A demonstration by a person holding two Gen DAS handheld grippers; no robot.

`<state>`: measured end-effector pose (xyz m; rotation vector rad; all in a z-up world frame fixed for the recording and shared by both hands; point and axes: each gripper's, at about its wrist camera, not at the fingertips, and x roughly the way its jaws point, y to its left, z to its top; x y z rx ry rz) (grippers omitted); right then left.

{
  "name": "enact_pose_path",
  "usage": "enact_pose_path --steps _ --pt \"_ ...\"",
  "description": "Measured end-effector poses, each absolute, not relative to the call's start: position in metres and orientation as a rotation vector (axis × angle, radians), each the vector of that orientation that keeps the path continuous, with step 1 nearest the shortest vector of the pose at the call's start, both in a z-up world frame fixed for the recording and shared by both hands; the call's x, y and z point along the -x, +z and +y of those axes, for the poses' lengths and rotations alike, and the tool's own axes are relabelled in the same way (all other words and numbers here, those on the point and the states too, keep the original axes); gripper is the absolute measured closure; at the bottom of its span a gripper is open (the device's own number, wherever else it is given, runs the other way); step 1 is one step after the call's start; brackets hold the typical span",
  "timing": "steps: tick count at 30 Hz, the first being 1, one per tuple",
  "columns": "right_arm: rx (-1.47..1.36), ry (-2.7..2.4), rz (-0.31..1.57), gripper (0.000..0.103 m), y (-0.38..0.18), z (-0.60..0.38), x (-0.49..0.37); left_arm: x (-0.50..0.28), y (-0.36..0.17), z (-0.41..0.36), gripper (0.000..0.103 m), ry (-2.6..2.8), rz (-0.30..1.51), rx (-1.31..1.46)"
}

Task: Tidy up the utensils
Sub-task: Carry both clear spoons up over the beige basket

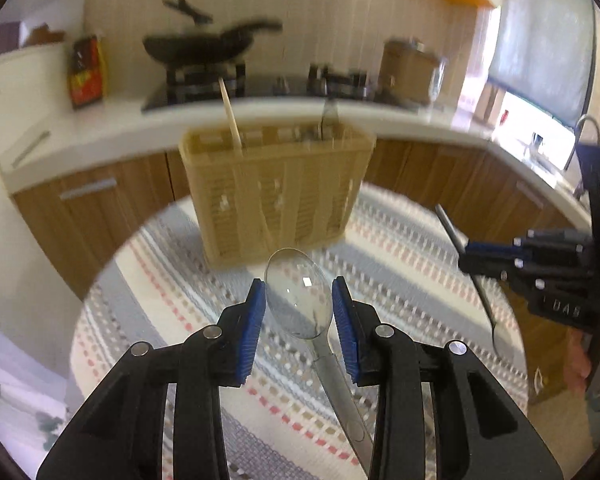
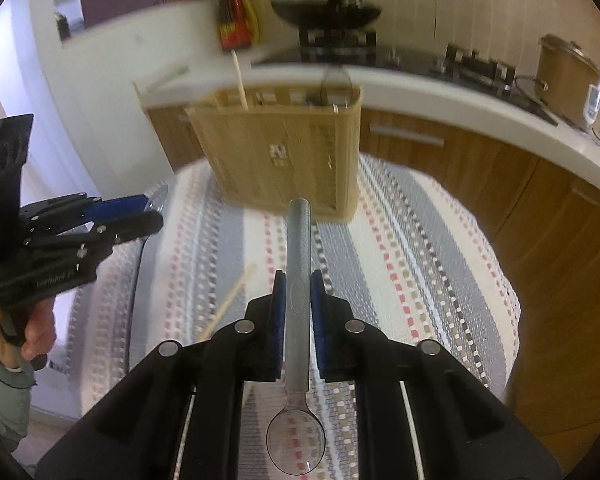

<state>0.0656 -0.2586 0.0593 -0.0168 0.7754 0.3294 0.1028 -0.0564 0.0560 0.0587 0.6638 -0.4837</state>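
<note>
We found the utensil basket (image 1: 276, 192) standing on the bench (image 1: 400, 240), before the kitchen counter (image 1: 140, 132); one chopstick (image 1: 231, 114) stood inside it.

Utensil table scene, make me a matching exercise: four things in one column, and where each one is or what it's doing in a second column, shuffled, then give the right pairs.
Column one:
1. left gripper
2. right gripper
3. chopstick
4. utensil basket

Column two:
A. stands tilted inside the basket
B. sits on the striped tablecloth
C. pads either side of a spoon bowl
D. clamps a spoon handle, bowl end hanging toward the camera

Pairs: 1-C, 2-D, 3-A, 4-B
</note>
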Motion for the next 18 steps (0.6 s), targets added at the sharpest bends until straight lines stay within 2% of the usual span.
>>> enact_pose_path --steps 9,18 --pt "-0.029 0.309 0.484 0.093 0.113 -0.251 -0.052 -0.092 0.132 -0.04 0.07 -0.332 0.387 -0.082" --pt "-0.081 0.25 0.278 0.093 0.16 -0.246 -0.112 -0.138 0.199 -0.043 0.07 -0.221 0.21 -0.119"
